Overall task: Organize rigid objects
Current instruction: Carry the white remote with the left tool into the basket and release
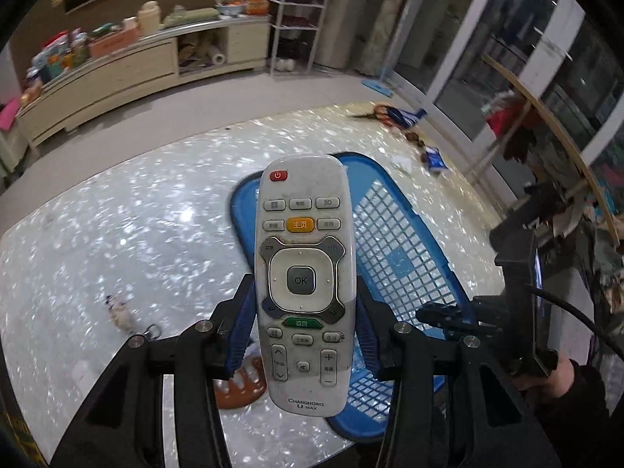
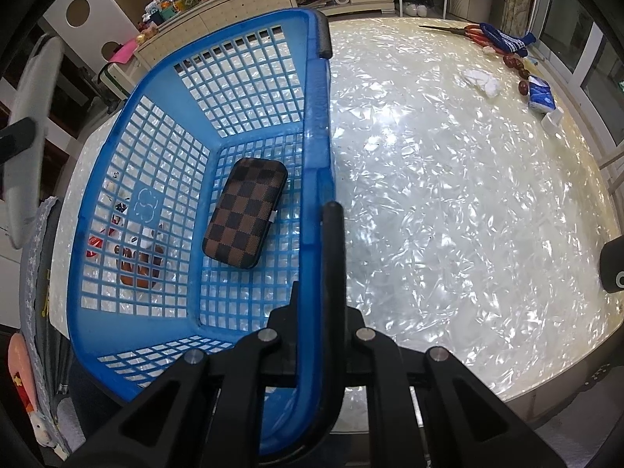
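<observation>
My left gripper (image 1: 304, 312) is shut on a white Changhong remote control (image 1: 304, 273) and holds it upright above the table, in front of the blue plastic basket (image 1: 405, 257). In the right wrist view the blue basket (image 2: 128, 195) stands on the pearly table with a brown checkered case (image 2: 245, 212) lying inside it. My right gripper (image 2: 318, 257) is shut on the basket's right rim and its black handle (image 2: 333, 273). The right gripper also shows in the left wrist view (image 1: 444, 318) at the basket's edge.
On the table's far right lie red-handled scissors (image 2: 468, 31), a blue glove (image 2: 507, 41), dark red beads (image 2: 518, 70), white tissue (image 2: 483, 80) and a blue tissue pack (image 2: 542, 95). An orange-brown object (image 1: 241, 384) and a small keychain (image 1: 121, 314) lie near the left gripper.
</observation>
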The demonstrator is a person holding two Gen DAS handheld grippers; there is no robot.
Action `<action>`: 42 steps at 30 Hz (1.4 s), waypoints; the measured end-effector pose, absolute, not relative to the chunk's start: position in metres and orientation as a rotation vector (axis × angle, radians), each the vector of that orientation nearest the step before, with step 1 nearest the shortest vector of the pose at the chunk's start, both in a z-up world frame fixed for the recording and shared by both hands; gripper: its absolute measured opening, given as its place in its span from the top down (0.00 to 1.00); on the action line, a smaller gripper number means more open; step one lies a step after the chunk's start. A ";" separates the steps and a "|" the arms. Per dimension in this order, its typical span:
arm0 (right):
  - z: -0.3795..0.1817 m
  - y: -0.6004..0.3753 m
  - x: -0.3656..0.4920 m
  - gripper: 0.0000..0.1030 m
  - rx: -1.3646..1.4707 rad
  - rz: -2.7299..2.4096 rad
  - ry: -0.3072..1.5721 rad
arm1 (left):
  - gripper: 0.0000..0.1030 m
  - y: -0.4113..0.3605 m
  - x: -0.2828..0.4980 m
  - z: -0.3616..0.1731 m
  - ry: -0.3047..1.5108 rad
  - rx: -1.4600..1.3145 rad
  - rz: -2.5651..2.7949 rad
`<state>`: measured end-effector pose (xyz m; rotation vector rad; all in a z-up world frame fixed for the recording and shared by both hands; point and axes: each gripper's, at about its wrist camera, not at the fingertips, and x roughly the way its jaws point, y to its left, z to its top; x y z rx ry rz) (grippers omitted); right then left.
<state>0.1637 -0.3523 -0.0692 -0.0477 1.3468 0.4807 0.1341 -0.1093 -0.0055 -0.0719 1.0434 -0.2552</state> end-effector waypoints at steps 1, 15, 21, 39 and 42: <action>-0.069 -0.352 0.164 0.91 -0.045 0.482 1.347 | 0.50 -0.114 0.138 -0.009 1.051 -0.066 -0.271; -0.070 -0.356 0.167 0.91 -0.015 0.484 1.343 | 0.50 -0.166 0.172 -0.060 1.146 0.050 -0.358; -0.071 -0.357 0.170 0.91 -0.004 0.486 1.341 | 0.50 -0.178 0.182 -0.083 1.205 0.090 -0.337; -0.071 -0.357 0.168 0.91 0.001 0.476 1.338 | 0.50 -0.209 0.179 -0.129 1.363 0.291 -0.330; -0.072 -0.359 0.169 0.91 0.003 0.477 1.337 | 0.50 -0.209 0.178 -0.131 1.371 0.298 -0.338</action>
